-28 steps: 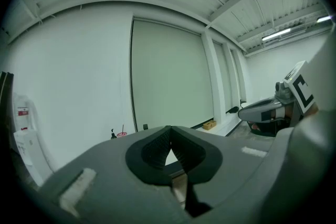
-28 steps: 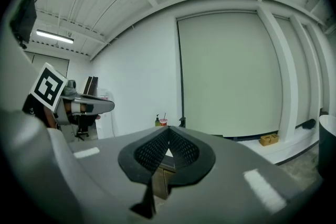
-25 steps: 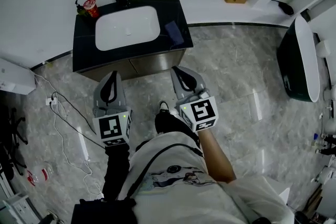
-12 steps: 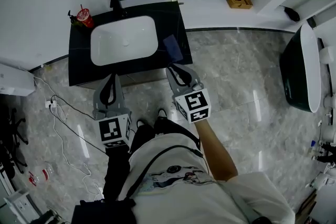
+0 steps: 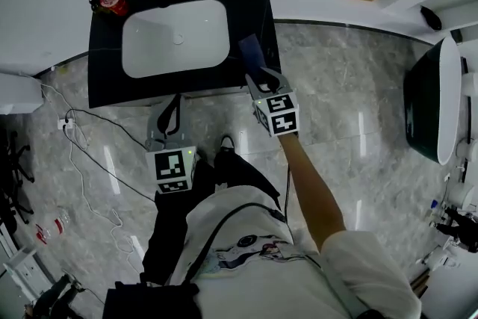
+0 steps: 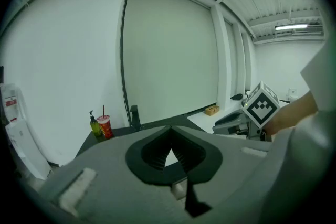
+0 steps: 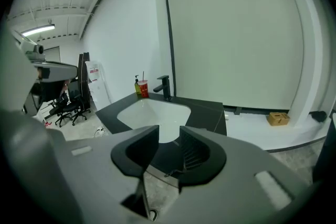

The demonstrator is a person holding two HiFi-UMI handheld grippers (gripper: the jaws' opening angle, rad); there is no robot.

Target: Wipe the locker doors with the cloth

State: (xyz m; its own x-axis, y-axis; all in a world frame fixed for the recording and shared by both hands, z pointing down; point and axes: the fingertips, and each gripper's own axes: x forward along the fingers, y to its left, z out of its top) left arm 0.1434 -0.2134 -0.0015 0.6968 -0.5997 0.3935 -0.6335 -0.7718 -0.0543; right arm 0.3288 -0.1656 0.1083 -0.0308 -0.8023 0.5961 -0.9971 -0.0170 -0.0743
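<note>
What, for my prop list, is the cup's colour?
The cup is red, clearest in the head view.

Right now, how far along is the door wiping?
Done: nothing that shows. The blue cloth lies unheld on the vanity counter, beside the sink. In hand: the right tool points at the cloth, its jaws just opening with nothing between them. The left tool is shut and empty. Left: grasp the cloth and wipe every door.

Right tool (image 5: 261, 77) jaws newly apart, empty
</note>
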